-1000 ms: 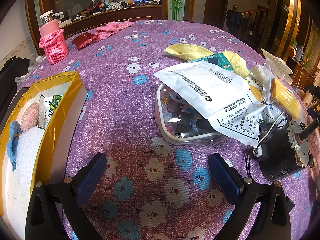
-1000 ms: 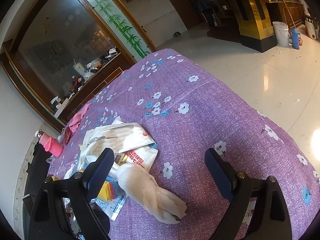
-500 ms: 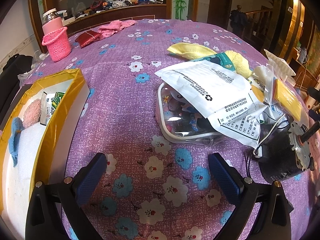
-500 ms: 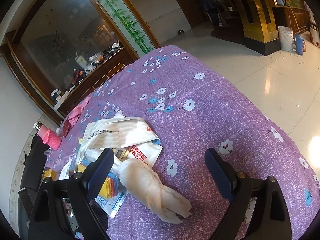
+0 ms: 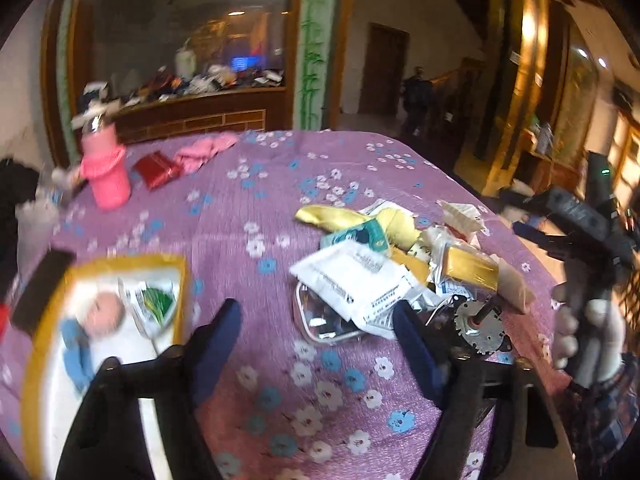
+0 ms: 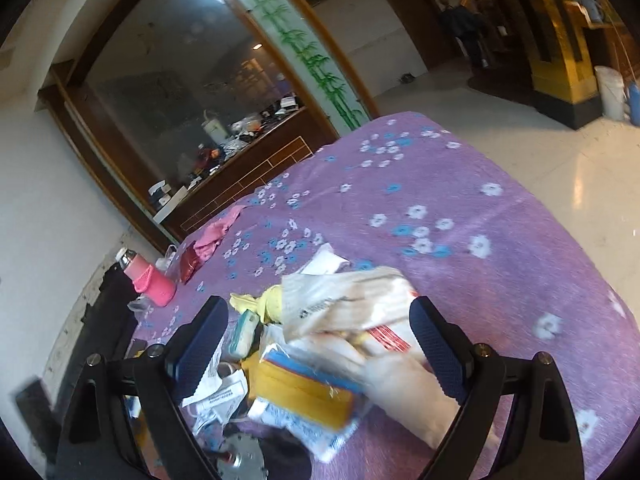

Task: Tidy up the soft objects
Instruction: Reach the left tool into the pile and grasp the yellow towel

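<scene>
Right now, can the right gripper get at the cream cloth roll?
Probably yes. The right gripper is open, and the cream cloth roll lies on top between its fingers; only the yellow packet crowds its left side.

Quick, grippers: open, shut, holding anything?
Left gripper: open, holding nothing.
Right gripper: open, holding nothing, above the pile.

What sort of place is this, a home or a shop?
Probably a large home's hall, though I can't be sure: a table under a purple flowered cloth, a glass-fronted wooden counter heaped with clutter, a tiled floor and a wooden door.
</scene>
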`<state>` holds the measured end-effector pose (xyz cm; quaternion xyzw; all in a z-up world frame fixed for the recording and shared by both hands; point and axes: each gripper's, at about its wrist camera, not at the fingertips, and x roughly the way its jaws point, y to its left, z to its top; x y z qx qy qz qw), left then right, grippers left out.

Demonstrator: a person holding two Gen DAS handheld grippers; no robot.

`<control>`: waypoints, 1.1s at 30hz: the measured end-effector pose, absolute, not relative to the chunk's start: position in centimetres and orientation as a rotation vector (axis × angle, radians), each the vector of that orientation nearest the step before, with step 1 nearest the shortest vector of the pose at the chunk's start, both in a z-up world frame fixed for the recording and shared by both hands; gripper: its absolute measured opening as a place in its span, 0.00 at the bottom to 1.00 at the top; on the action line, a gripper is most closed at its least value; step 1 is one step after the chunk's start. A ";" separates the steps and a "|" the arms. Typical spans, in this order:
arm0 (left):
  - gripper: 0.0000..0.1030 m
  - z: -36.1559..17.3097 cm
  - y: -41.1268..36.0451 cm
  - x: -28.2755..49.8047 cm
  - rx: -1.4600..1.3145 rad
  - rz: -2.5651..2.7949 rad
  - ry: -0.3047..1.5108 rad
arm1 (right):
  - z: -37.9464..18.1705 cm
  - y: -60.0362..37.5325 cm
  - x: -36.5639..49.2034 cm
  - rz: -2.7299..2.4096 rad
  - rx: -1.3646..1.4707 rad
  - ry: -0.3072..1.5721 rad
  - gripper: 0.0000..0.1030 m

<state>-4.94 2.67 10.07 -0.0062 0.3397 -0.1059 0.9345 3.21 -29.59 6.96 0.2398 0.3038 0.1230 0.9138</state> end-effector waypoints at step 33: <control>0.75 4.2 -12.9 14.3 0.686 -0.601 0.898 | 3.4 -33.8 4.3 0.244 0.710 0.733 0.89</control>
